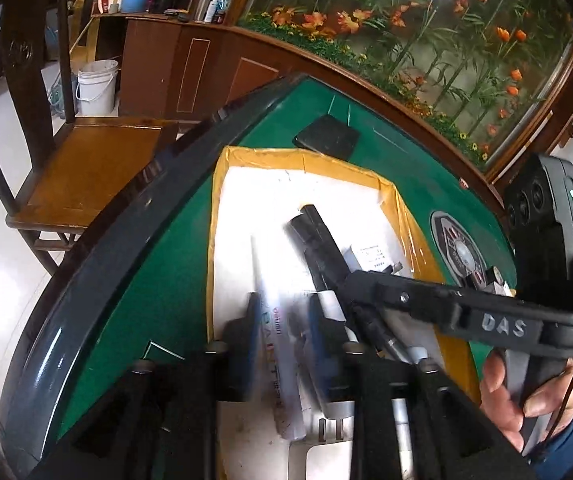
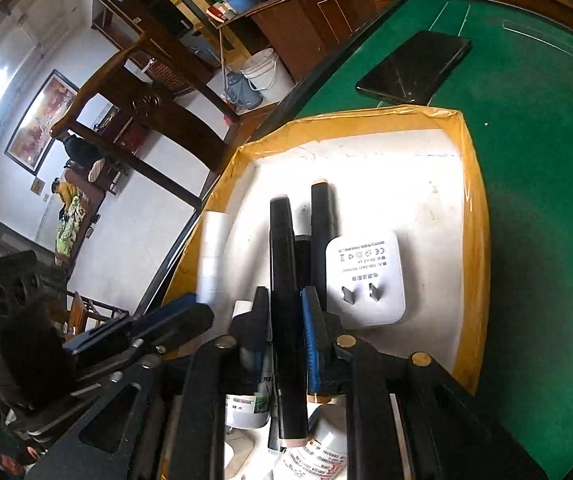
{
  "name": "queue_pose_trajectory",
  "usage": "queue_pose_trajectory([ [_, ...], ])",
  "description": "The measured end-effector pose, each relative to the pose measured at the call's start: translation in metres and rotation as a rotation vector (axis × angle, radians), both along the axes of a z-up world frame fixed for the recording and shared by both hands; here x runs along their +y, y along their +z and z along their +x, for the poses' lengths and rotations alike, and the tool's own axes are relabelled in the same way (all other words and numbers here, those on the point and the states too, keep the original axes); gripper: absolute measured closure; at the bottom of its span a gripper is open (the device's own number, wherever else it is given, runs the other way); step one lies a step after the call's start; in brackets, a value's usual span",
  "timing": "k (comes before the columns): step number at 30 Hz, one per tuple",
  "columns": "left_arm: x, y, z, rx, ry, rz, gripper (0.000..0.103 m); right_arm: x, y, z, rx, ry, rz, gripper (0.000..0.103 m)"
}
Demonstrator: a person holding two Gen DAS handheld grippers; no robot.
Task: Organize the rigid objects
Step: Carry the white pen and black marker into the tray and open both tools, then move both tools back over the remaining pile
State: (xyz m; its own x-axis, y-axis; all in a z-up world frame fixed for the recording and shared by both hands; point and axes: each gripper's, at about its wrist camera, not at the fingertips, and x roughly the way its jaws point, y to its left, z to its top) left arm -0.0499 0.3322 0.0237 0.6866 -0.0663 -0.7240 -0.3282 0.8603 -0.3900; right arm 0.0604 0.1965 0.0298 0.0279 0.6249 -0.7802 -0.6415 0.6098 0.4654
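A white tray with yellow taped walls (image 1: 392,196) (image 2: 472,216) lies on the green table and holds pens, markers and a white plug adapter (image 2: 366,280). My left gripper (image 1: 282,340) is low in the tray, shut on a white paint marker (image 1: 274,344). My right gripper (image 2: 284,320) is shut on a long black marker (image 2: 282,264); it reaches in from the right in the left wrist view (image 1: 350,280). A second black marker (image 2: 320,216) lies beside it. Grey-white tubes (image 2: 246,400) lie under the right gripper.
A black phone (image 1: 326,136) (image 2: 414,68) lies on the green felt beyond the tray. A round grey disc (image 1: 458,248) sits right of the tray. The table's dark rim (image 1: 126,216) runs along the left, with a wooden chair (image 1: 86,168) beyond it.
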Motion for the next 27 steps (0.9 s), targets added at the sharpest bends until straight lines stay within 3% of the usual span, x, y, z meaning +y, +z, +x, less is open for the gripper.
queue_pose_trajectory([
  [1, 0.0, 0.001, -0.001, -0.012, -0.007, -0.008, 0.067, -0.002, 0.001, -0.002, -0.009, 0.007, 0.005, 0.069],
  [3, -0.002, 0.002, -0.004, -0.016, -0.004, -0.001, 0.065, -0.011, 0.006, -0.005, -0.031, 0.011, 0.021, 0.059],
  [6, -0.011, 0.009, -0.009, -0.037, -0.012, 0.033, 0.063, -0.024, 0.023, -0.012, -0.086, 0.022, 0.064, 0.058],
  [10, -0.033, 0.028, -0.018, -0.108, -0.042, 0.04, 0.058, -0.055, 0.057, -0.024, -0.238, -0.002, 0.11, 0.056],
  [12, -0.049, 0.038, -0.021, -0.142, -0.067, 0.058, 0.056, -0.077, 0.065, -0.024, -0.235, -0.02, 0.148, 0.047],
  [17, -0.1, 0.058, -0.017, -0.191, -0.18, 0.098, 0.053, -0.15, 0.059, -0.012, -0.133, -0.102, 0.331, 0.044],
  [20, -0.131, 0.066, -0.012, -0.203, -0.242, 0.108, 0.045, -0.191, 0.062, -0.017, -0.236, -0.09, 0.361, 0.043],
  [22, -0.153, 0.069, -0.008, -0.207, -0.286, 0.109, 0.044, -0.221, 0.066, -0.018, -0.281, -0.083, 0.344, 0.03],
  [25, -0.183, 0.068, -0.002, -0.203, -0.348, 0.1, 0.041, -0.282, 0.068, -0.003, -0.327, -0.21, 0.299, 0.03],
  [27, -0.206, 0.063, 0.003, -0.194, -0.398, 0.079, 0.035, -0.326, 0.062, 0.016, -0.296, -0.336, 0.3, 0.03],
])
